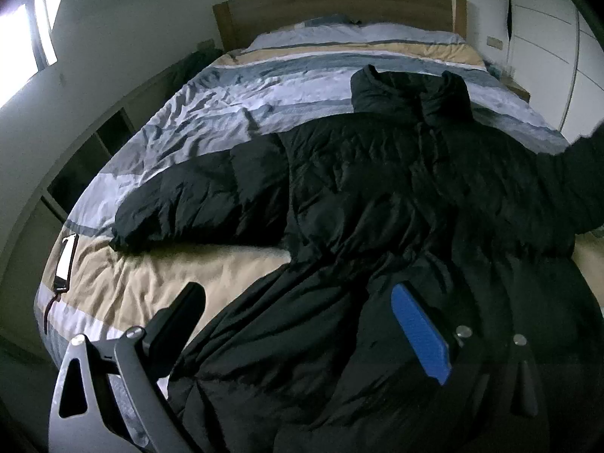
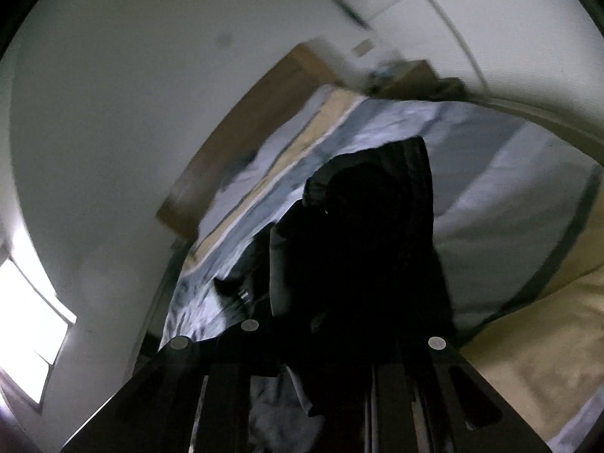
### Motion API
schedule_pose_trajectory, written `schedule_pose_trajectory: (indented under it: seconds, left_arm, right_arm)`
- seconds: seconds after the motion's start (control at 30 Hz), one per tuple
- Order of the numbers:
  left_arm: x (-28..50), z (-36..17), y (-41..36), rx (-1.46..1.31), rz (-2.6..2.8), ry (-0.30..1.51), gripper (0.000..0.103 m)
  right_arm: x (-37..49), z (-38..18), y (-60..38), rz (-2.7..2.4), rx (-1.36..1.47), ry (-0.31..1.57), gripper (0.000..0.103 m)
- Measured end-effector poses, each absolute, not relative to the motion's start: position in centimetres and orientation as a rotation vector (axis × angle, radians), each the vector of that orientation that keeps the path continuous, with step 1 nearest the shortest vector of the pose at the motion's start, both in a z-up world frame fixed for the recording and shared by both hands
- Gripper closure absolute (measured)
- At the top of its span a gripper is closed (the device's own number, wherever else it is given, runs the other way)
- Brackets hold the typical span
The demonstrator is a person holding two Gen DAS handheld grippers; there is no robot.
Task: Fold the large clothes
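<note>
- striped duvet (image 1: pixel 211 87) (grey, white, tan) ahead of the gripper
- wooden headboard (image 1: pixel 332 3) at the far end
- window (image 1: pixel 22 49) far left
- white wardrobe (image 1: pixel 547 37) far right

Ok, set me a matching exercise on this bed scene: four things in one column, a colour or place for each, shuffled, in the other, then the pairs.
Things:
1. coat
2. headboard
3. pad on the left hand-held gripper
4. window

Colour or place:
A. blue
B. black, spread on the bed
C. bright, far left
D. brown wood, at the far end of the bed

Pairs: 1-B, 2-D, 3-A, 4-C
</note>
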State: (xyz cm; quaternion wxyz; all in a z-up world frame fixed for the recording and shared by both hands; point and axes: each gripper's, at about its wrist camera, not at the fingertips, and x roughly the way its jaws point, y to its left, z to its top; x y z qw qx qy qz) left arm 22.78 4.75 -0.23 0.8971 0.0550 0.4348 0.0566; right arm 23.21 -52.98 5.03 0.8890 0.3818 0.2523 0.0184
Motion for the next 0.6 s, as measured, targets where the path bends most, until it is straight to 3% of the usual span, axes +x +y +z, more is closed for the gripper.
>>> schedule_pose_trajectory:
  seconds: [0.23,0.6]
  left_arm:
    - [20.6,-0.5,6.9,0.077,0.098,0.892,0.003]
    - [19.7,-1.6,9.5,0.035,0.1,0.887,0.003]
  right_arm:
    - [24.6,6.7,-42.9,0.165,0.655,0.625,0.085]
    - [28.1,3.1,-32.3,0.244,0.446,0.797,0.085]
